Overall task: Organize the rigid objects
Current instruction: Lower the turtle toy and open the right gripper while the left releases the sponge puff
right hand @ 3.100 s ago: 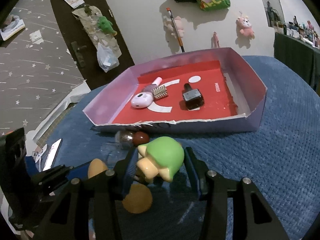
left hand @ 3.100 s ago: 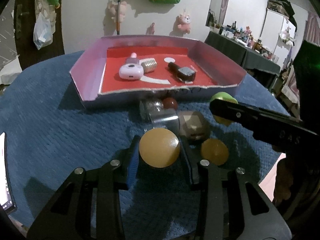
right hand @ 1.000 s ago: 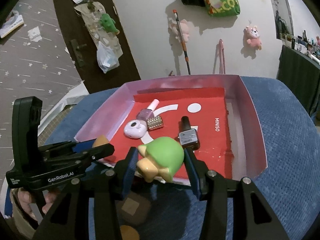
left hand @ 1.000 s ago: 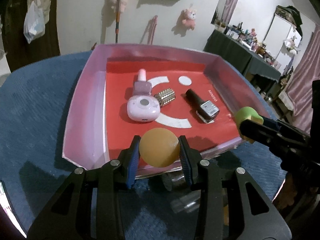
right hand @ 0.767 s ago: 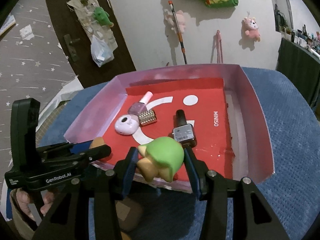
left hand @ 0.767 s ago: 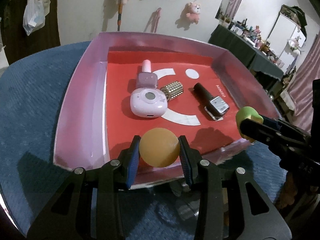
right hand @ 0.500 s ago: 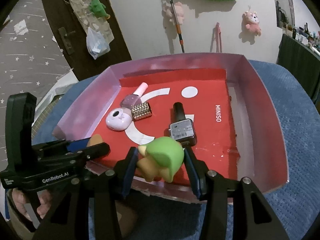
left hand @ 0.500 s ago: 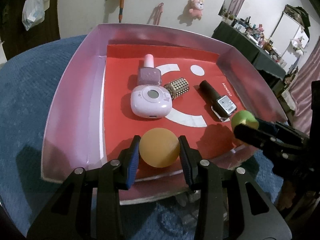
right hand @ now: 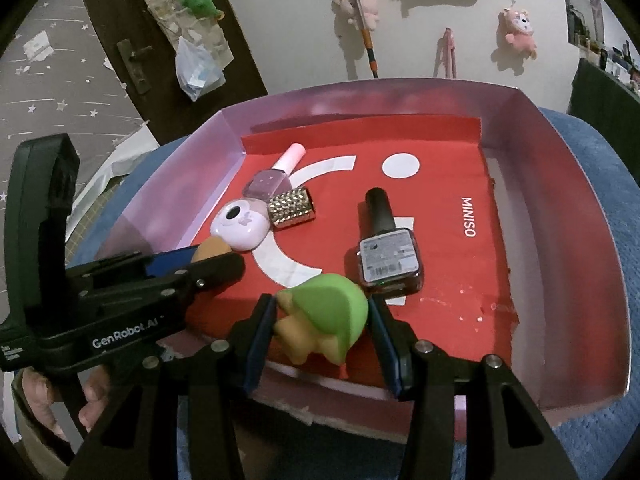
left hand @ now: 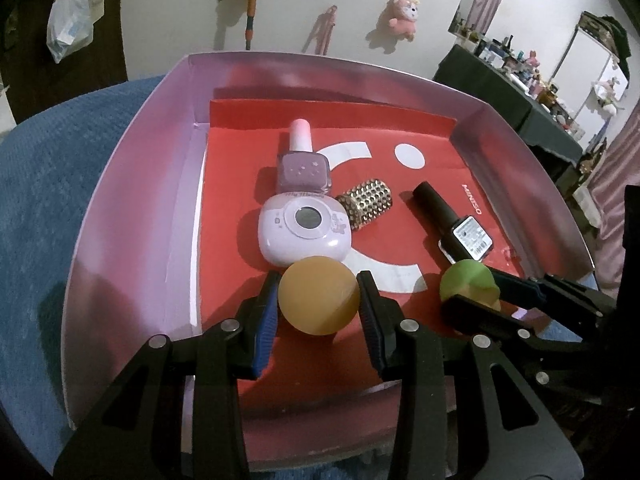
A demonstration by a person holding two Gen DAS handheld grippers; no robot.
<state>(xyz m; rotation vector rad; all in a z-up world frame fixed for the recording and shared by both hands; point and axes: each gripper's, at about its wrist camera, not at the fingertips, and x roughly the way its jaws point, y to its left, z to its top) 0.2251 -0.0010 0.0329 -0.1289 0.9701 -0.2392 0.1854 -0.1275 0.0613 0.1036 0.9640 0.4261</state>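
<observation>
My left gripper [left hand: 318, 306] is shut on an orange-tan ball [left hand: 319, 300] and holds it over the near part of the red-floored box [left hand: 132, 184]. My right gripper [right hand: 322, 322] is shut on a green-capped toy figure [right hand: 326, 316] and holds it over the box's near edge [right hand: 580, 280]. In the box lie a lilac round case [left hand: 304, 228], a pink nail polish bottle [left hand: 303, 164], a gold studded cylinder [left hand: 365, 202] and a dark nail polish bottle [left hand: 454, 222]. The right gripper also shows in the left wrist view [left hand: 472, 296], and the left gripper in the right wrist view [right hand: 216, 258].
The box sits on a blue textured cloth [left hand: 36, 200]. Its pink walls rise around the red floor. Plush toys hang on the wall behind [right hand: 518, 28]. A dark door [right hand: 132, 52] stands at the back left.
Both grippers have moved forward from the cloth and now hold the ball and the green toy lower over the box's near part. Both stay shut.
</observation>
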